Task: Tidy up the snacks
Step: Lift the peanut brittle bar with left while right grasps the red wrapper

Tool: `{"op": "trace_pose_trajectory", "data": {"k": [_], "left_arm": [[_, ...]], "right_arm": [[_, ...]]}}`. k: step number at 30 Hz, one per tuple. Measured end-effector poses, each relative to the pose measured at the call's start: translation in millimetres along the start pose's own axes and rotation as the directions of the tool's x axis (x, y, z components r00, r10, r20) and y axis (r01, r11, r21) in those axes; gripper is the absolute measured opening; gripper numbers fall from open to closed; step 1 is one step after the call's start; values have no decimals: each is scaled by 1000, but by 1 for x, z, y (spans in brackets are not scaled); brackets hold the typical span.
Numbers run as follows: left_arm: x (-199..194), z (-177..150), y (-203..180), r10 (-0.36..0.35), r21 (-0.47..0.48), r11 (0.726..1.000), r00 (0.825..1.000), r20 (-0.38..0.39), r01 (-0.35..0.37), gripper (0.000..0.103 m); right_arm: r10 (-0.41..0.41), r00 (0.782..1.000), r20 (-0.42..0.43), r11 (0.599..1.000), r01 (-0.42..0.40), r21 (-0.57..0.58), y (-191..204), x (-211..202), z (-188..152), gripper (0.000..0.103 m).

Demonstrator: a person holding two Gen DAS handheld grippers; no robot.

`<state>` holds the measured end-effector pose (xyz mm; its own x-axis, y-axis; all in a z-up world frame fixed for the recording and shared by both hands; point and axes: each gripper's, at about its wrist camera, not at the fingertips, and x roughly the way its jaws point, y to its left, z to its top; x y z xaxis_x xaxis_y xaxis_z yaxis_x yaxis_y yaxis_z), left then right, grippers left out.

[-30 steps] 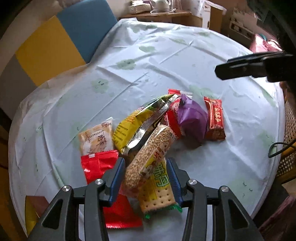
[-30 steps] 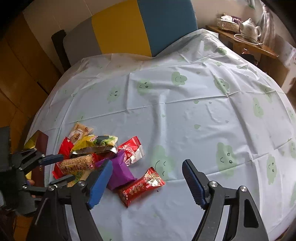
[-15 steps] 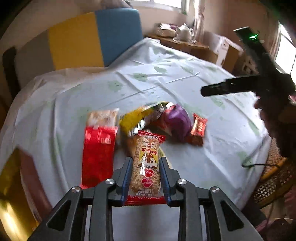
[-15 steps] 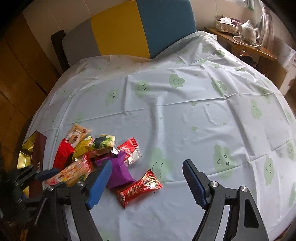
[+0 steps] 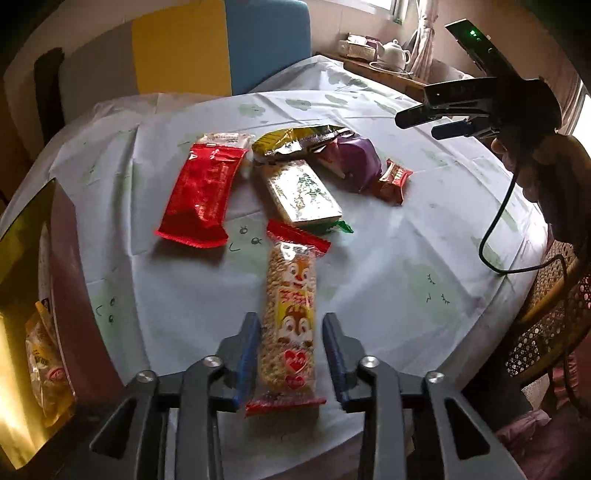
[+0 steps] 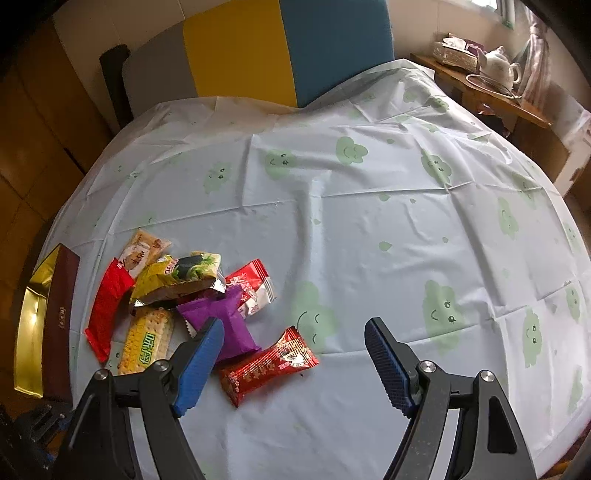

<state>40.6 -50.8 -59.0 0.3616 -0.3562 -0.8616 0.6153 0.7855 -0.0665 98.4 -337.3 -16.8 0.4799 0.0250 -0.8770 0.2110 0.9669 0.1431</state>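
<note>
left gripper [image 5: 290,354] jaws opening, squirrel snack bar [image 5: 291,314] between the blue pads, small gaps either side, so let go. a second ago it sat in snack pile [image 5: 295,173], now pulled clear, near table [image 5: 406,266] edge. long axis points away from the gripper. gold box [image 5: 22,295] cut off left. right gripper [image 6: 293,363] gaping, nothing in it.

A round table [image 6: 369,229] under a pale cloth printed with green smiling clouds fills the room's middle. Behind it stands a chair [image 6: 280,48] with grey, yellow and blue back panels, against a light wall. To the right, a wooden sideboard [image 6: 491,96] carries a white teapot [image 6: 504,68] and a tissue box [image 6: 458,51], beside a daylit curtained window [image 5: 421,33].
</note>
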Motion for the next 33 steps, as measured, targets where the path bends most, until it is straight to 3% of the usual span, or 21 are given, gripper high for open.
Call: {"op": "trace_pose_trajectory", "data": {"k": [6,8,17,21,23,26,31,33], "left_arm": [[20,10,-5,54,47,998,998,-38,-52,36],[19,10,-5,59,45,997,998,-15,-58,31],[1,-16,10,49,-30,998,998,25,-48,31],[-5,-24,15,25,-55,998,998,51,-22,31],[-6,-27,16,18,-69,998,998,63,-14,31],[-7,-29,15,25,-65,998,997,73,-20,31],[-11,-38,16,18,-63,998,995,101,-12,31],[-13,-41,18,7,-75,997,994,110,1,31]], "right_arm": [[-6,1000,-3,1000,6,-16,4,2,-2,79],[-4,1000,0,1000,4,-22,5,2,-1,79],[88,996,-5,991,-88,-105,26,4,-3,79],[234,969,-81,959,-244,-145,58,8,-12,79],[268,957,-114,943,-285,-171,80,11,-17,79],[345,921,-183,915,-373,-151,116,25,-22,79],[372,898,-235,908,-404,-108,167,51,-15,79],[360,896,-261,922,-385,-48,177,67,-9,89]]}}
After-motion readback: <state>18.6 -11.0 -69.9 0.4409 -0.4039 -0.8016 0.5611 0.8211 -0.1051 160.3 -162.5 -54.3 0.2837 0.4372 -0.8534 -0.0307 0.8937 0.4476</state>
